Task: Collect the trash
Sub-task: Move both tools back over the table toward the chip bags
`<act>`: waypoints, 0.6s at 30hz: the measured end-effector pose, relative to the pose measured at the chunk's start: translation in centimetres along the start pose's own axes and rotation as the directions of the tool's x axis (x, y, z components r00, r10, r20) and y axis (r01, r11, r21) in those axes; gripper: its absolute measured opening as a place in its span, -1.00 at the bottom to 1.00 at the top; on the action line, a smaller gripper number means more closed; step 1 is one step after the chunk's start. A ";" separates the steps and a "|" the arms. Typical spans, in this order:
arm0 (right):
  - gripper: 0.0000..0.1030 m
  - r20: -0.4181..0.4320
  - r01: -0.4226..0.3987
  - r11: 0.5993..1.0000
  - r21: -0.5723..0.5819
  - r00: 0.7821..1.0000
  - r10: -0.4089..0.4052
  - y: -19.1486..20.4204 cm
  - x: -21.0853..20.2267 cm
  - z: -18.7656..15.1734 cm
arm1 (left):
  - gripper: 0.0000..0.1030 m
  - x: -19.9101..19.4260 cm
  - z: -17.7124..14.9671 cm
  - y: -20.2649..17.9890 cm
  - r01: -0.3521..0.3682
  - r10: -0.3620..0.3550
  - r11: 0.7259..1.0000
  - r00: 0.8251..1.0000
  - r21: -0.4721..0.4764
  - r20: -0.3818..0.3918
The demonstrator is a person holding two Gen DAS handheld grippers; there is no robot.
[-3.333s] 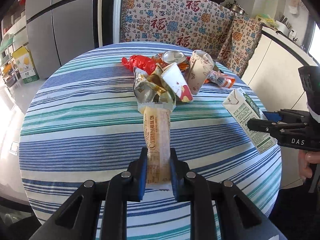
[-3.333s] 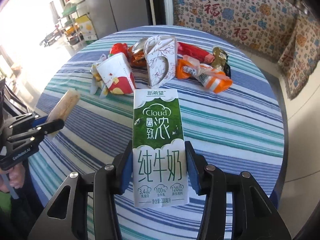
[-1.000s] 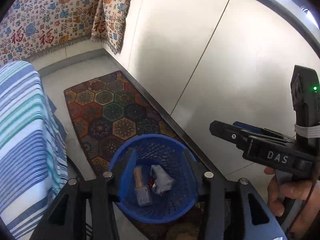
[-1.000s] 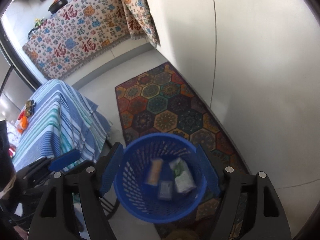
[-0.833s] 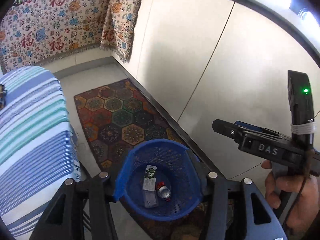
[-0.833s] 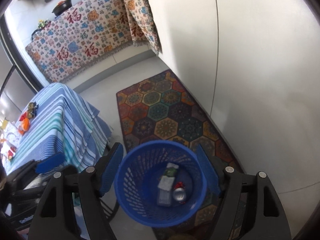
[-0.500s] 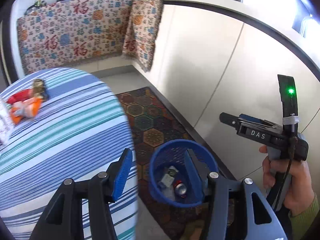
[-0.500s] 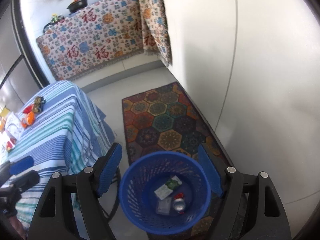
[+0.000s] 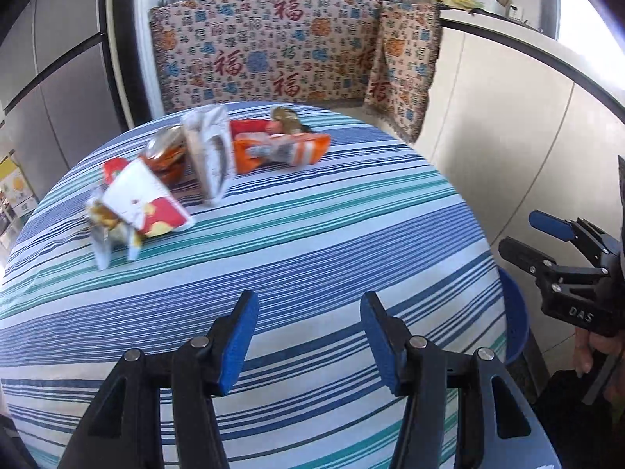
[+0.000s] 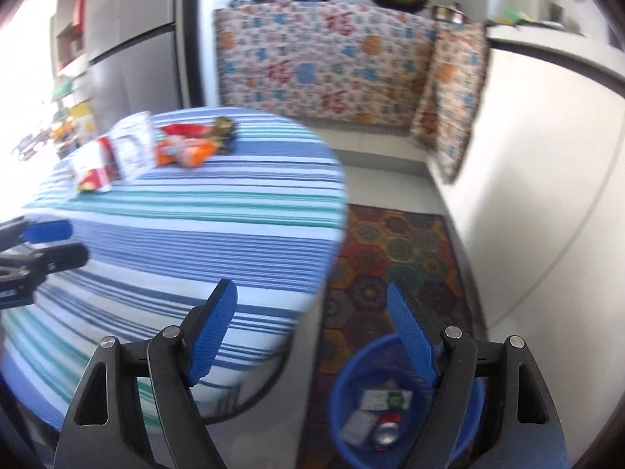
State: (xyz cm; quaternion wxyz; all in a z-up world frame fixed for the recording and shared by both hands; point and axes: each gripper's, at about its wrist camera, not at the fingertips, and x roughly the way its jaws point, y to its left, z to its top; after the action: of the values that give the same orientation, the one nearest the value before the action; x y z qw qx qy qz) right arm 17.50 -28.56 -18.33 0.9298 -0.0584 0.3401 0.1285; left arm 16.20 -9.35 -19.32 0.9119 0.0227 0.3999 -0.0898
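Both blue-padded grippers, left (image 9: 308, 336) and right (image 10: 312, 332), are spread and empty; that crinkly orange foil snack wrapper (image 9: 281, 148) looks light and slippery, so I'd pinch its flat end.

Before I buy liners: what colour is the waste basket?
Blue, seen best in the right wrist view: waste basket.

A round counter (image 9: 312, 242) wears a blue, teal and white striped cloth. On its far side the litter clusters: a red-and-white carton (image 9: 146, 205) on a crumpled wrapper, a white patterned carton (image 9: 209, 156) just beside it, an orange packet (image 9: 279, 148) to the right. Down on the floor (image 10: 386, 179) lies a hexagon-patterned rug (image 10: 394, 258), and a blue basket (image 10: 351, 391) sits at its near end.
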 end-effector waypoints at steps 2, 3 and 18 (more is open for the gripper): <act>0.65 -0.008 -0.040 0.999 -0.027 0.999 0.040 3.1 0.4 0.9 | 0.08 -0.1 -0.6 2.6 -0.032 0.032 0.999 0.999 -0.029 -0.007; 0.65 -0.018 -0.065 0.997 -0.038 0.998 0.064 4.8 0.7 1.3 | 0.08 -0.1 -0.9 4.0 -0.052 0.051 0.998 0.999 -0.045 -0.013; 0.84 -0.183 -0.135 0.989 -0.057 0.975 0.123 15.3 8.8 3.9 | 0.64 1.5 -2.0 12.2 -0.133 0.127 0.988 0.989 -0.078 -0.074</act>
State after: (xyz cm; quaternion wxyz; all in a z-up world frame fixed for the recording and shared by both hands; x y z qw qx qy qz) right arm 22.18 -11.33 -21.38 0.8825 -0.0796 0.4209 0.1944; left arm 17.98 2.60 -22.15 0.9017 0.0141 0.4319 -0.0128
